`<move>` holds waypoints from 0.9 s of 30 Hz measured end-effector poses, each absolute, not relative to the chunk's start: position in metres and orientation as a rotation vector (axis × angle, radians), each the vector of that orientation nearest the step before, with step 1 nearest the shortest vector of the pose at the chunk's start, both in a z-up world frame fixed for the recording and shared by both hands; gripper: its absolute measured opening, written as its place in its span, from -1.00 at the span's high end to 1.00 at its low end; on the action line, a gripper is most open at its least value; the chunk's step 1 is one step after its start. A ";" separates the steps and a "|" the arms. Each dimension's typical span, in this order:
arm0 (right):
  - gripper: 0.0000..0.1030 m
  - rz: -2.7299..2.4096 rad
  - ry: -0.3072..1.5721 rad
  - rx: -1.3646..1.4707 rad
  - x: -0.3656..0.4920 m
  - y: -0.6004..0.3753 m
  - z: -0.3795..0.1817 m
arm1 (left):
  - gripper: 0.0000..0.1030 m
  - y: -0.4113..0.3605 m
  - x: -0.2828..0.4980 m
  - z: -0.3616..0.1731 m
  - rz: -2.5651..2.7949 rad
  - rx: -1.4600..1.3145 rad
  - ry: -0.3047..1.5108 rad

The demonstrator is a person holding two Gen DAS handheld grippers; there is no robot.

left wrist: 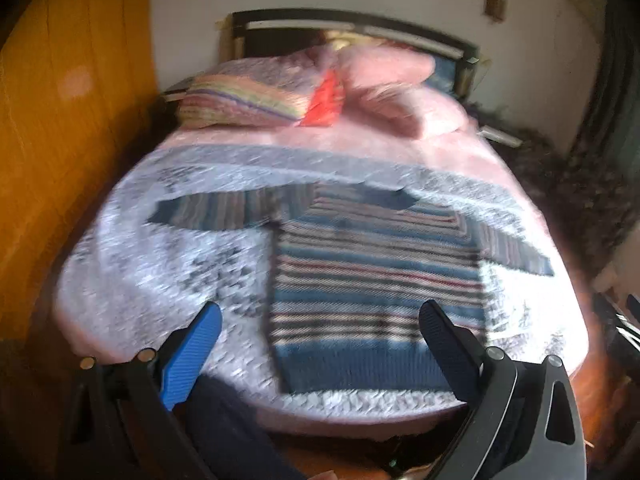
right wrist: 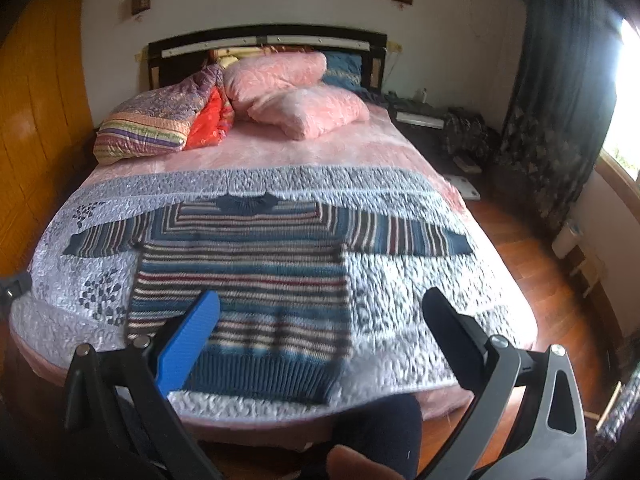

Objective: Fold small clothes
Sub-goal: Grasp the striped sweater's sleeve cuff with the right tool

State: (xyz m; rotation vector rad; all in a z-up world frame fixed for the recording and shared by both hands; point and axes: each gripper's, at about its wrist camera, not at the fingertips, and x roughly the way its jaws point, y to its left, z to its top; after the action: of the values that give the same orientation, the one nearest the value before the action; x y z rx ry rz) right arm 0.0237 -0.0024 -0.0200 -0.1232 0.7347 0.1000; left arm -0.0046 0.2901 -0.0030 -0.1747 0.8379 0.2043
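Striped knit sweater (right wrist: 244, 276) lay flat on the grey-white quilted bedspread (right wrist: 404, 292) at the near end of the bed, both sleeves spread out sideways, collar toward the pillows, ribbed blue hem toward the foot edge. In the right wrist view it filled the centre of the frame; in the left wrist view, which was blurred, the sweater (left wrist: 372, 280) sat centre to right. Left gripper (left wrist: 320, 316) was held above the foot of the bed with its jaws spread wide and nothing between them, the blue finger at lower left of frame over bare quilt (left wrist: 160, 280), the black finger at lower right over the sweater's hem area. Right gripper (right wrist: 320, 312) likewise spread wide and empty, blue finger overlapping the lower left of the sweater body, black finger over quilt to the right of it. Neither gripper appeared to touch the fabric. Farther back: two pink pillows (right wrist: 296, 92), a multicoloured striped cushion (right wrist: 156, 124) with a red one (right wrist: 212, 120) beside it, dark headboard (right wrist: 264, 38). Dark curtain (right wrist: 560, 92) at right of frame, wood-panel wall (right wrist: 36, 112) at left. A dark-clad knee (right wrist: 380, 428) showed at the bottom edge.
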 end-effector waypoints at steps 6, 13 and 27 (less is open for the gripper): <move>-0.95 0.183 0.852 0.057 0.107 -0.062 -0.082 | -0.93 0.287 0.030 -0.035 0.081 -0.075 0.721; -0.54 0.131 1.021 0.547 0.215 -0.193 -0.170 | -0.93 0.274 0.084 -0.080 -0.023 -0.136 0.826; 0.12 -0.069 0.827 1.232 0.356 -0.412 -0.316 | -0.93 0.285 0.175 -0.141 -0.010 -0.339 0.867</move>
State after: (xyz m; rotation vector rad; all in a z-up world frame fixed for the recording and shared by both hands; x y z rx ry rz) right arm 0.3563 -0.4124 -0.3158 1.2320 0.8269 -0.0694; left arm 0.1755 0.2846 -0.1406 -0.3388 0.8668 -0.0100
